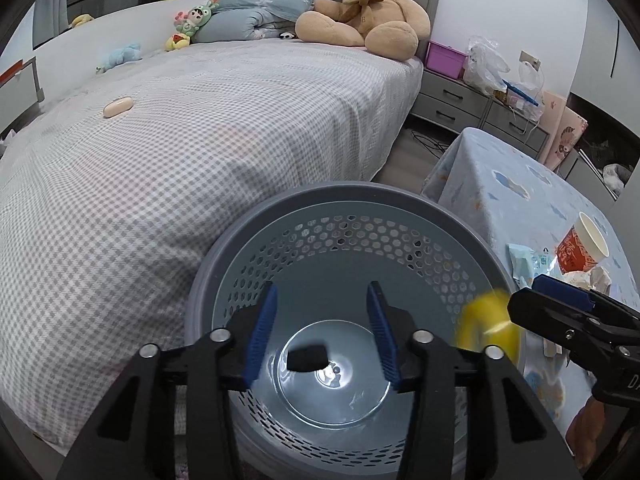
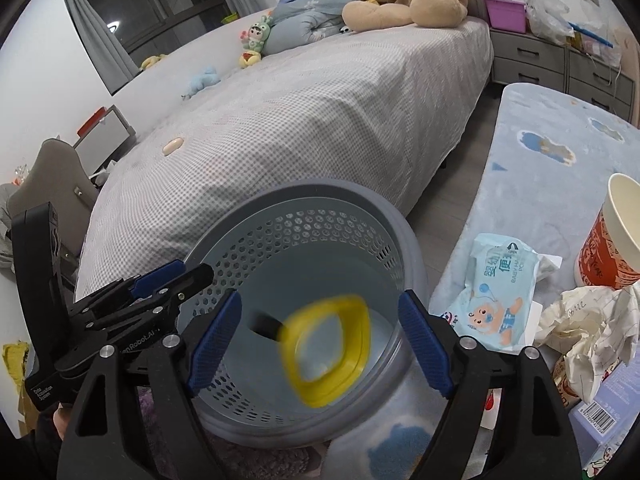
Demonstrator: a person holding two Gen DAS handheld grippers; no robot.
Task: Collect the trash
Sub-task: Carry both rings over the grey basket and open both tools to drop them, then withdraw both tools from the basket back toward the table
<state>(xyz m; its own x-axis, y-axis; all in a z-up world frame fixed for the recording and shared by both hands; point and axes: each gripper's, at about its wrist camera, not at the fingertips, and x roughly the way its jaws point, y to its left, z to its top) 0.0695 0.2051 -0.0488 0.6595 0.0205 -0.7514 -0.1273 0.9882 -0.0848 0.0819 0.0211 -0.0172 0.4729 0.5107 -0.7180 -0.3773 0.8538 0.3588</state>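
Bedroom, checked bed (image 1: 200,152) far | grey basket (image 1: 352,200) near | both claws spread, nothing pinched: left gripper (image 1: 326,328), right gripper (image 2: 320,340) | yellow ring (image 2: 326,346) blurred over the basket

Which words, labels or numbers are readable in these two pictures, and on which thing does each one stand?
"OPEN", "BABY": wet wipes pack; its Chinese characters are unclear to me.
"Robot.AI": left claw, start of the word hidden.
"Data", "System": label on the same device; middle word blurred.
Red paper cup print: unreadable.
Box barcode digits: too small.
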